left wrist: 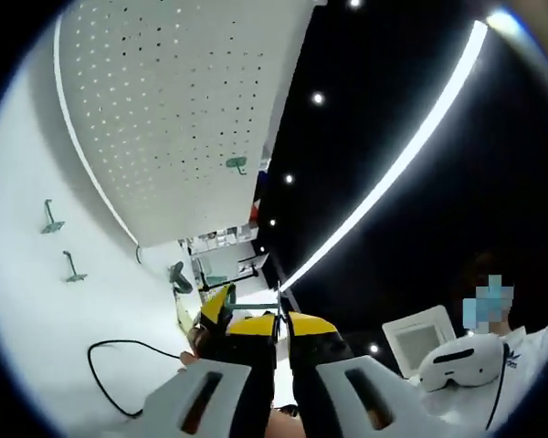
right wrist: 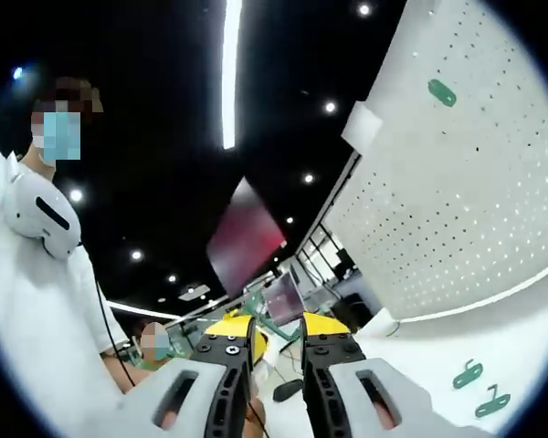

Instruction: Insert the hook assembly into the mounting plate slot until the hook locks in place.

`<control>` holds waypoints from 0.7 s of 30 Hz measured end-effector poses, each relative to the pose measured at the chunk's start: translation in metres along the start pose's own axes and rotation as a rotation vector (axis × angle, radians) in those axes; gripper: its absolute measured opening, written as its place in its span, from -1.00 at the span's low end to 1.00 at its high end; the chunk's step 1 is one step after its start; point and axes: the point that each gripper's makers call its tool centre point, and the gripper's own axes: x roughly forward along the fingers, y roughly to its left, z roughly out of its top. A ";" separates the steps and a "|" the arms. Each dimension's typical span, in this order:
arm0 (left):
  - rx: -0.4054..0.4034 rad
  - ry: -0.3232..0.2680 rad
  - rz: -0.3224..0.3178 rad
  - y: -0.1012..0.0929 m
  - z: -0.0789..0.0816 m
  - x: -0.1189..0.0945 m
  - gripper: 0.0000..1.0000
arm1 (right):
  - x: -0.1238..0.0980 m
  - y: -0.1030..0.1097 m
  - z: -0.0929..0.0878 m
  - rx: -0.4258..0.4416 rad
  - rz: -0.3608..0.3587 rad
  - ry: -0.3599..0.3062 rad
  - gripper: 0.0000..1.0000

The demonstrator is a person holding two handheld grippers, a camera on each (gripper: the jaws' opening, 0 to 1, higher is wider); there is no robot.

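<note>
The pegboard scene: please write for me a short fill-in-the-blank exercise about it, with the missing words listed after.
1. The white pegboard carries one hook whose colour is ____.
2. In the left gripper view, the number of green hooks lying on the white table left of the pegboard is ____.
3. The cable that curves across the table is ____ in colour.
4. The tips of the left gripper are black and ____.

Missing words: green; two; black; yellow

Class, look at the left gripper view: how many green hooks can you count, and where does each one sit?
3: one hook on the pegboard; two hooks on the white surface, upper and lower. Others may be hidden by the left gripper.
</note>
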 end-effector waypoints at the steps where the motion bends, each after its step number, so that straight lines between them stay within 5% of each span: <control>1: -0.007 -0.005 -0.005 0.000 0.000 0.000 -0.92 | 0.000 0.001 0.001 0.013 0.008 -0.004 -0.65; 7: -0.060 -0.024 -0.070 -0.007 0.000 0.000 -0.92 | -0.001 0.000 -0.001 0.031 0.004 -0.003 -0.61; 21: -0.101 -0.011 -0.093 -0.006 -0.005 0.001 -0.92 | 0.004 0.007 -0.010 0.087 0.041 0.000 -0.78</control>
